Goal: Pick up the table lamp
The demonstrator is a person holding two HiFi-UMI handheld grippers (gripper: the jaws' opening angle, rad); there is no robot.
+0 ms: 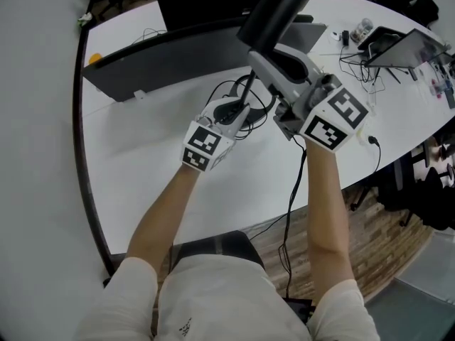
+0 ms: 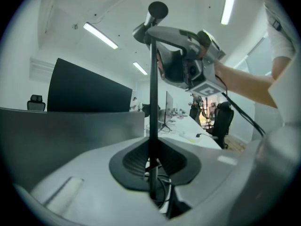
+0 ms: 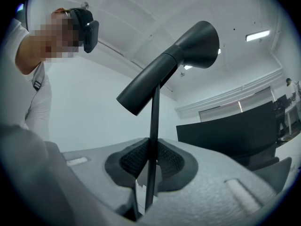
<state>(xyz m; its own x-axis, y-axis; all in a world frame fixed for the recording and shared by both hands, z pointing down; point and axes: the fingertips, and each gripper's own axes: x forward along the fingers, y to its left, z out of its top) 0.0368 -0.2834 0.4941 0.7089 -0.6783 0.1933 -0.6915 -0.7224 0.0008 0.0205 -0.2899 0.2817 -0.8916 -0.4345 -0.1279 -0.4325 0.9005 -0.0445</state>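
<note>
Table lamp (image 1: 281, 9): one; tongs: two, left tongs (image 2: 153, 166) and right tongs (image 3: 151, 166); marker cubes (image 1: 205, 146): two, one on each tongs; table (image 1: 142, 155): one, white; monitor (image 1: 178, 52): one, dark; laptop (image 1: 411, 48): one; cables (image 1: 293, 190): several, tangled, exact count unclear.

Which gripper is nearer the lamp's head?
Right. The right gripper clamps the stem high up, near the lamp head; the left gripper clamps the same stem lower down, farther away.
</note>
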